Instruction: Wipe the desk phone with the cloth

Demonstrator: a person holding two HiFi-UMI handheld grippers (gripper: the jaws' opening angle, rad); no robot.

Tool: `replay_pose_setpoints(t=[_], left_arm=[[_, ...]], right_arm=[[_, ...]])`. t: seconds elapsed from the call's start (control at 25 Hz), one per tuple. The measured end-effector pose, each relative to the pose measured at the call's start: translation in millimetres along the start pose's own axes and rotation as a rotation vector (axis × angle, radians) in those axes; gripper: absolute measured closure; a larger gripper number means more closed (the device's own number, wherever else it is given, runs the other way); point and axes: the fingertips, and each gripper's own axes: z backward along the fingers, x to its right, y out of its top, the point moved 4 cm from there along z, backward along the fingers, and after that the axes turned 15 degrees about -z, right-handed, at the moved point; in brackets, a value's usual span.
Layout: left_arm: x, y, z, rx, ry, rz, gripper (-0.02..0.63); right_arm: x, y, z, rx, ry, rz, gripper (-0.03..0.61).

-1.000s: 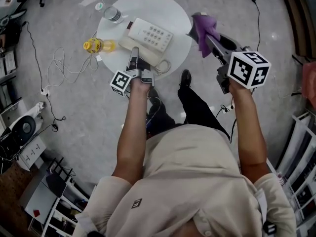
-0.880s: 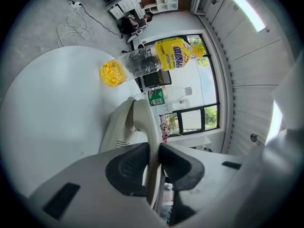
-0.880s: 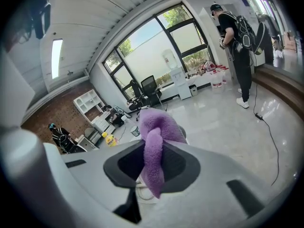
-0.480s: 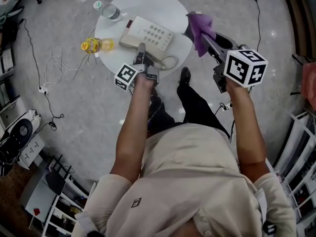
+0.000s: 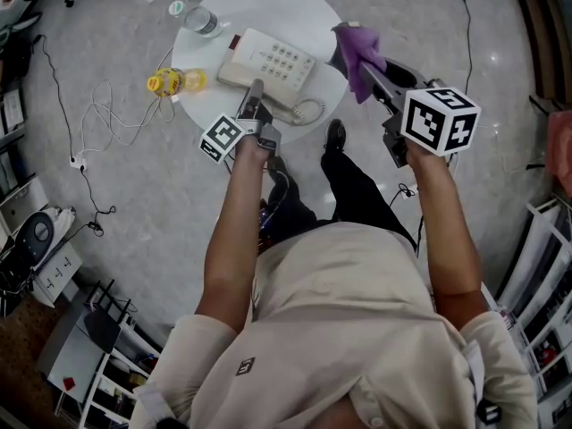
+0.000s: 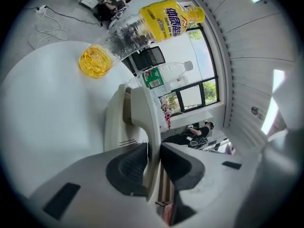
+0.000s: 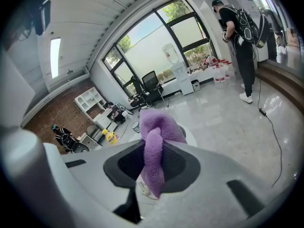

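While the left gripper [image 6: 153, 152] clamps the handset [image 6: 141, 110] at the near edge of the phone [image 5: 277, 59] on the bench [image 5: 268, 5], the right gripper [image 7: 153, 164] pinches the cloth [image 7: 157, 126] just right of the phone, so wiping seems unstarted

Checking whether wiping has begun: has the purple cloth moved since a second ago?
Yes, slightly: in the head view the cloth has shifted left, nearer the white table.

The round table [image 5: 299, 12] is bare right of the desk phone [image 5: 273, 61]. A water bottle [image 5: 204, 23] and a lying yellow bottle [image 5: 176, 81] block its left edge, a coiled cord [image 5: 307, 112] the near side.
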Motion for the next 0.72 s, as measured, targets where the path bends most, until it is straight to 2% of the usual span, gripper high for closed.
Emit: replay_pose_setpoints(t=[0.2, 0.32, 0.56, 0.72], left_arm=[[-2, 0, 1, -0.024, -0.074, 0.058, 0.529], [0, 1, -2, -0.038, -0.083, 0.070, 0.531], [-7, -2, -3, 0.068, -0.128, 0.195, 0.518], [-12, -2, 1, 0.094, -0.152, 0.210, 0.517]], right_arm=[[-2, -7, -1, -0.016, 0.000, 0.002, 0.515], [-3, -13, 1, -0.026, 0.001, 0.003, 0.515], [-5, -22, -4, -0.041, 0.007, 0.004, 0.514], [-8, -30, -6, -0.053, 0.014, 0.008, 0.514]])
